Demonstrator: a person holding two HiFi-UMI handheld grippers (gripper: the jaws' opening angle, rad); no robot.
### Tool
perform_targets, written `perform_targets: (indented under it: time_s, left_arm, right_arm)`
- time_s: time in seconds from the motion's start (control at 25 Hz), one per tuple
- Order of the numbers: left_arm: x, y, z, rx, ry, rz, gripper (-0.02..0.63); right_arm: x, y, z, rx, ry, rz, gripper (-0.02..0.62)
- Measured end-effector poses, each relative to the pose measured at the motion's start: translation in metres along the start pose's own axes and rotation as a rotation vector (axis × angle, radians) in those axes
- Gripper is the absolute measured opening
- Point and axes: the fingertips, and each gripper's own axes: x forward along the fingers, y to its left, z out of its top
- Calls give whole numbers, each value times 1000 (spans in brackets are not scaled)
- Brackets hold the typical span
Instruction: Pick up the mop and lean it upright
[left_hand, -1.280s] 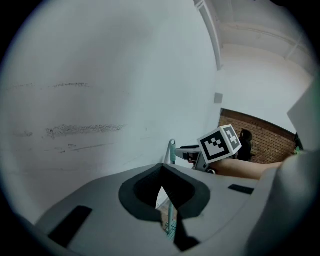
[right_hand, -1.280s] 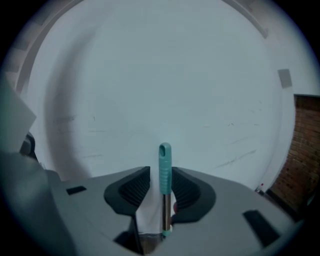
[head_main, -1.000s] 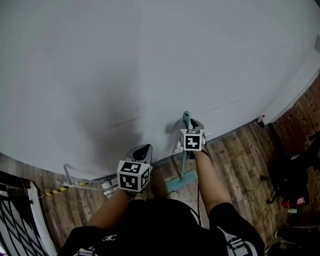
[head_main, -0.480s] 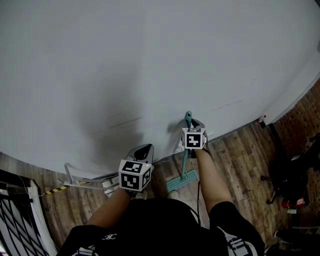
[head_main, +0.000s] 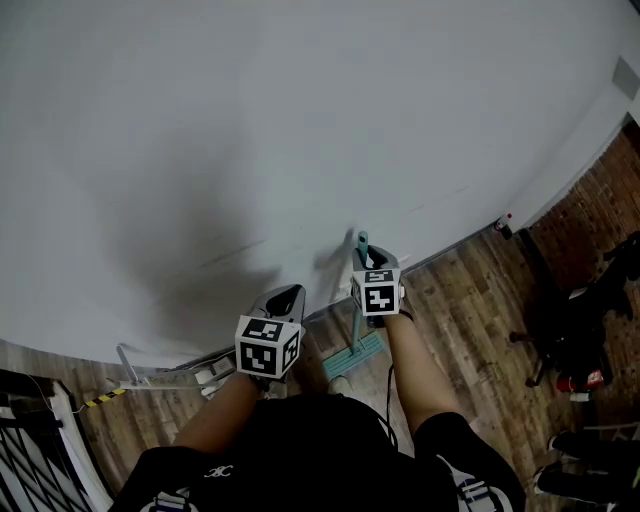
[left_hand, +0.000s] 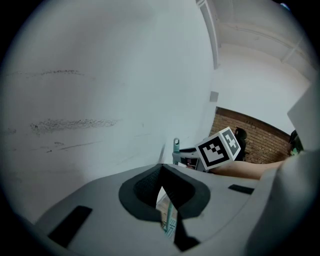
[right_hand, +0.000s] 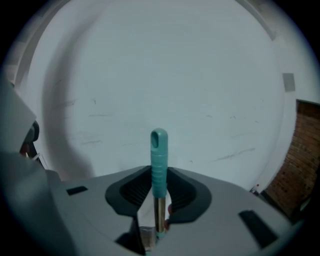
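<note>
The mop stands nearly upright against the white wall (head_main: 300, 120). Its teal handle (head_main: 361, 243) tops out above my right gripper (head_main: 366, 262), and its teal flat head (head_main: 352, 355) rests on the wooden floor at the wall's foot. In the right gripper view the ribbed teal grip (right_hand: 159, 160) runs up between the dark pads (right_hand: 132, 192), and the right gripper (right_hand: 159, 197) is shut on it. My left gripper (head_main: 283, 300) hangs to the mop's left near the wall, shut (left_hand: 161, 176) and empty. Beyond its jaws I see the handle tip (left_hand: 176, 146) and the right gripper's marker cube (left_hand: 218, 148).
Wooden floor (head_main: 470, 310) runs along the wall base. Black equipment and a stand (head_main: 565, 340) sit at the right. A white rail with yellow-black tape (head_main: 140, 378) lies on the floor at the left, and a black wire rack (head_main: 30, 450) fills the lower left corner.
The right gripper and the mop handle sit slightly lower and further left in the head view, closer to the wall. The left gripper has hardly moved.
</note>
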Motion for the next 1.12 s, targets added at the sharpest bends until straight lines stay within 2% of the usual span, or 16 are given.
perform_targets:
  time_s: [0.36,0.6,1.12]
  left_arm:
    - [16,-18,4,27,8,-91,-3]
    - [23,-31,4,49,13,-143,-3]
    - [34,-51,4,68,21,-200,-3]
  right_arm:
    - [-39,0,-11,18,-41,-63,107]
    - [-66,-7,-23,66,-53,-100,107]
    - [-104,-6,-36,113,-86,-120,109]
